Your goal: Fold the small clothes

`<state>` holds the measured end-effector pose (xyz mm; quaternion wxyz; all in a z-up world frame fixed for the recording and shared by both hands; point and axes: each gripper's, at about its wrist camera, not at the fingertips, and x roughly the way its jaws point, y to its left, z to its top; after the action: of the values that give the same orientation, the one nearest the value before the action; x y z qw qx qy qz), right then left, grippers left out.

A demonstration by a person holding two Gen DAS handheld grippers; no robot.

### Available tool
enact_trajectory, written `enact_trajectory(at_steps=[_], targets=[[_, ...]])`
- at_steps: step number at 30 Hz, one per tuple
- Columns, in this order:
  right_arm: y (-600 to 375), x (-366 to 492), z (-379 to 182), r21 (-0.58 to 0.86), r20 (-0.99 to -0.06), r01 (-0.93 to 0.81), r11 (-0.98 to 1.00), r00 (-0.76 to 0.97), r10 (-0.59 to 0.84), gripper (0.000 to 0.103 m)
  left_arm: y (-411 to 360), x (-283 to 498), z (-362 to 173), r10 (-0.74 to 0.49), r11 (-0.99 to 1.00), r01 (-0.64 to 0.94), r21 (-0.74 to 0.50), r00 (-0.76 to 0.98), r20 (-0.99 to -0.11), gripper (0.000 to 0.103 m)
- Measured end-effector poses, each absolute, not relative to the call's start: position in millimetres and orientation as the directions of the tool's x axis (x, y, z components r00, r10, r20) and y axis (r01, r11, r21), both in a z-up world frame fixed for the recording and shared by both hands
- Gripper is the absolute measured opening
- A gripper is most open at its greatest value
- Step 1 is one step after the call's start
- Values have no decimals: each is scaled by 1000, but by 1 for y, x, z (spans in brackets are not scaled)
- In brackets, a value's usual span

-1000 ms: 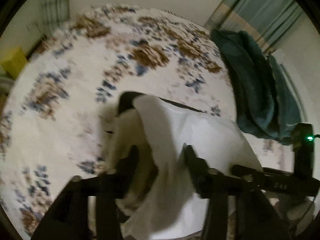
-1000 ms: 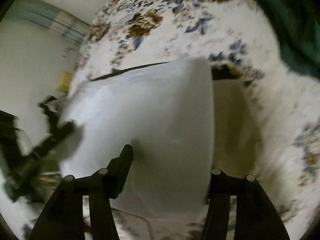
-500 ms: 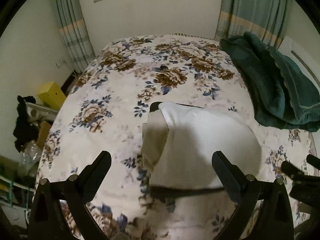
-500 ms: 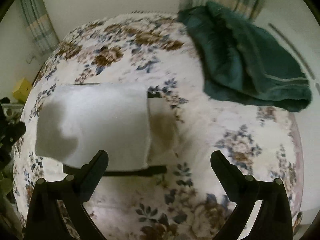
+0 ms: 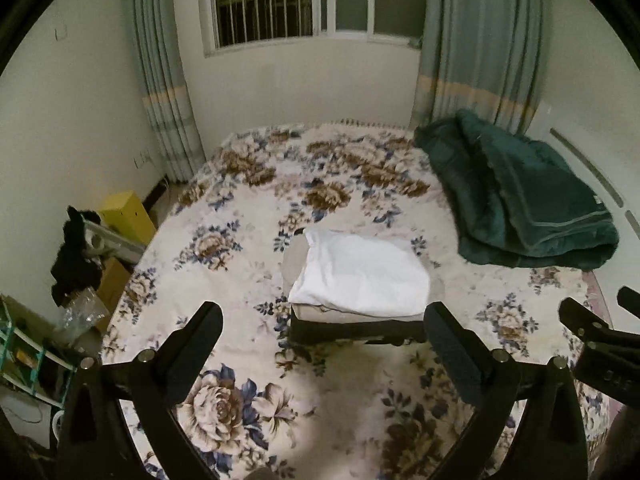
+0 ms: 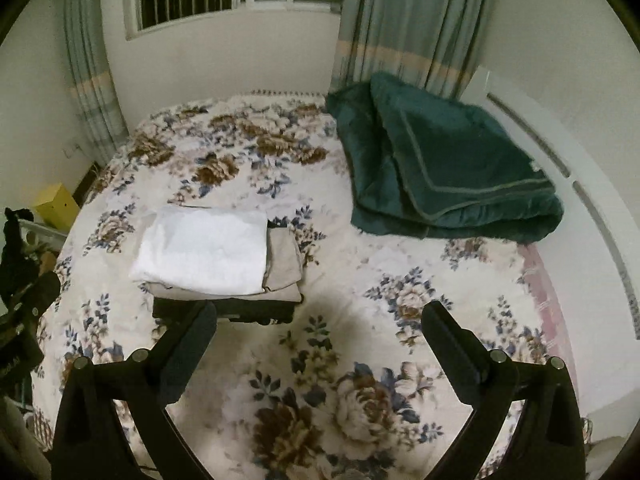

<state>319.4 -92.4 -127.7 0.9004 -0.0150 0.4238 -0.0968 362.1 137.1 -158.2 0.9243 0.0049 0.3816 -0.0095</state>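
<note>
A bed (image 5: 248, 264) with a cream cover printed in brown and blue flowers fills most of what you see through both wrist cameras. A dark green blanket (image 5: 516, 200) lies folded in a heap on the bed's far right side, well apart from the clothes. Near the middle of the bed sits a small stack of folded clothes: a white garment (image 5: 360, 276) on top, a beige garment (image 5: 294, 264) under it and showing along one edge, and a black garment (image 5: 352, 330) at the bottom. Your left gripper (image 5: 320, 340) is raised over the bed in front of the stack, jaws spread wide and holding nothing. Your right gripper (image 6: 320, 340) is also spread wide and empty, with the stack ahead to its left.
</note>
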Motion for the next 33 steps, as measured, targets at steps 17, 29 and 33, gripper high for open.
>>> enact_trajectory(at_steps=[17, 29, 33], targets=[[-90, 143, 18, -72, -621, 82, 994, 776, -109, 103, 137, 226, -46, 11, 1000, -20, -9, 825, -564, 103], [-89, 80, 68, -57, -564, 37, 998, 824, -63, 103, 134, 184, -31, 7, 999, -25, -26, 839, -544, 103], [-89, 75, 69, -54, -564, 38, 998, 824, -62, 103, 133, 173, -29, 9, 999, -30, -30, 839, -544, 103]])
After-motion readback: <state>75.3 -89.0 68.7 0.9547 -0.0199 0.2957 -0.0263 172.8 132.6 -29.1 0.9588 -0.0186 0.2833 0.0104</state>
